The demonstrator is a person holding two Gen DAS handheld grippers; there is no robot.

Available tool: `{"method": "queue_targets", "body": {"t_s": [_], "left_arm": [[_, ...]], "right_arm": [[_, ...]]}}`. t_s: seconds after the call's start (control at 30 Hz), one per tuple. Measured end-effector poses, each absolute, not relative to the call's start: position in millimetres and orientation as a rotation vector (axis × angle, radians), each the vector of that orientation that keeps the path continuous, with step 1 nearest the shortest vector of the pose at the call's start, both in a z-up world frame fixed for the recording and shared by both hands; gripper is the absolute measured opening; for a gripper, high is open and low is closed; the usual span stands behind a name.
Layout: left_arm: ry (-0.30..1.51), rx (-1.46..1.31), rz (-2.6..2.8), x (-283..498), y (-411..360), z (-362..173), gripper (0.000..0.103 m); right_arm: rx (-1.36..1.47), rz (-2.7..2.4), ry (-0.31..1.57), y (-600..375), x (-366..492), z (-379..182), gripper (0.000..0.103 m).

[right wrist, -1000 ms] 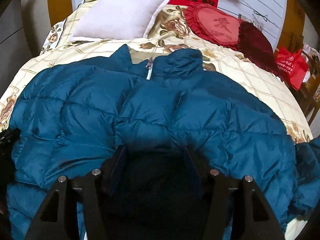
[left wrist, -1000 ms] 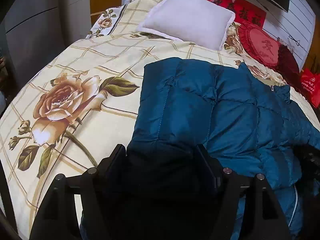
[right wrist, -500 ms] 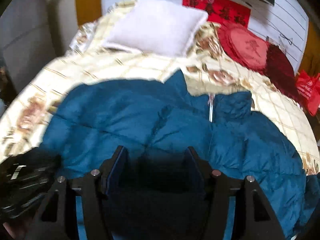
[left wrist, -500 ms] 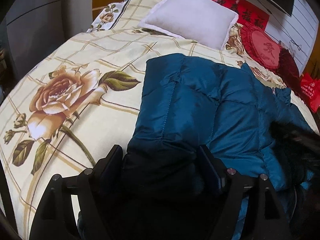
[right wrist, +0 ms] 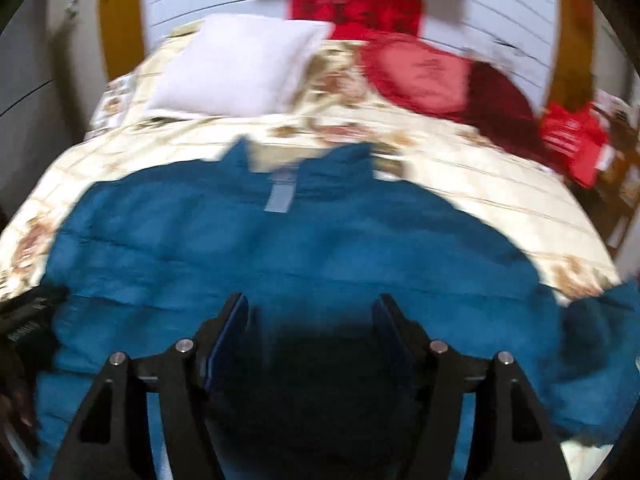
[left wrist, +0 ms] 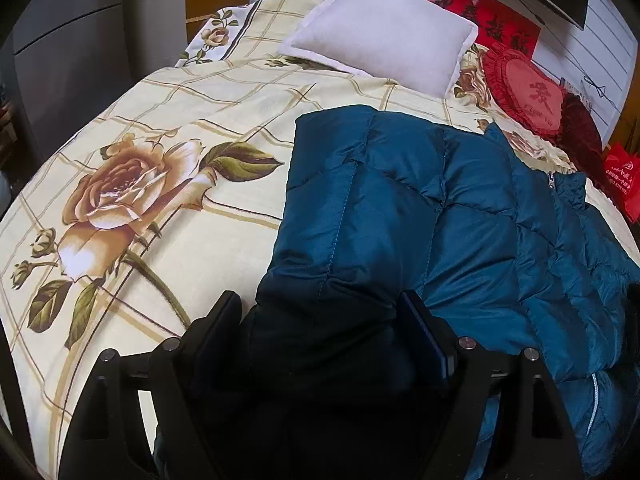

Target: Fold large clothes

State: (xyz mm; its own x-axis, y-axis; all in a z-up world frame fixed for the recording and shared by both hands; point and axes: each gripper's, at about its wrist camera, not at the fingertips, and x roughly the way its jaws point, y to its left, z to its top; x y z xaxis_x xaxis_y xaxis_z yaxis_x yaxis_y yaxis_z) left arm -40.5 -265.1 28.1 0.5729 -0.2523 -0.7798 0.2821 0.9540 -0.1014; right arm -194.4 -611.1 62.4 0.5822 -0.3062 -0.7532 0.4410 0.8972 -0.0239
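Left wrist view. The left gripper is sitting low over the near edge of the bed, its fingers pointing up the bed toward the white pillow. A dark fold of the blue down jacket is filling the gap between the spread jaws; whether they are pinching it or merely straddling it cannot be told. The jacket is lying on the right half of the floral bedspread, its folded edge running away from the camera, its collar and zipper pointing toward the red heart cushion (a dark red cushion and a red bag are sitting beyond). Against the picture half a second ago, the framing is almost matching, and the black blur then at the right edge is showing now only as a sliver.

Right wrist view (heavily motion-blurred). The right gripper is hovering over the jacket's lower middle, fingers aimed at the headboard wall, jaws standing parted with shadowed fabric between them; a grip cannot be confirmed. The jacket is spreading across the bed, long axis running left to right, collar pointing up toward the pillow and the heart cushion. Half a second ago the collar was sitting right of centre; it is now lying near the middle.
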Motion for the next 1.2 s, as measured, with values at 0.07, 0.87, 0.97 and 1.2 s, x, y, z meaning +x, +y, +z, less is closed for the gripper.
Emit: {"method": "queue_targets", "body": {"t_s": [0.07, 0.87, 0.97, 1.2], "left_arm": [[0.909, 0.034, -0.315, -41, -265, 28, 0.086], [0.831, 0.065, -0.364, -12, -300, 65, 0.082], [0.819, 0.099, -0.351, -1, -313, 59, 0.082], [0.902, 0.122, -0.34, 17, -320, 35, 0.085]], "right_arm": [[0.215, -0.497, 0.875, -643, -207, 48, 0.07], [0.208, -0.461, 0.839, -628, -177, 61, 0.077], [0.191, -0.483, 0.885, -626, -165, 38, 0.077], [0.188, -0.449, 0.9, -623, -176, 45, 0.078]]}}
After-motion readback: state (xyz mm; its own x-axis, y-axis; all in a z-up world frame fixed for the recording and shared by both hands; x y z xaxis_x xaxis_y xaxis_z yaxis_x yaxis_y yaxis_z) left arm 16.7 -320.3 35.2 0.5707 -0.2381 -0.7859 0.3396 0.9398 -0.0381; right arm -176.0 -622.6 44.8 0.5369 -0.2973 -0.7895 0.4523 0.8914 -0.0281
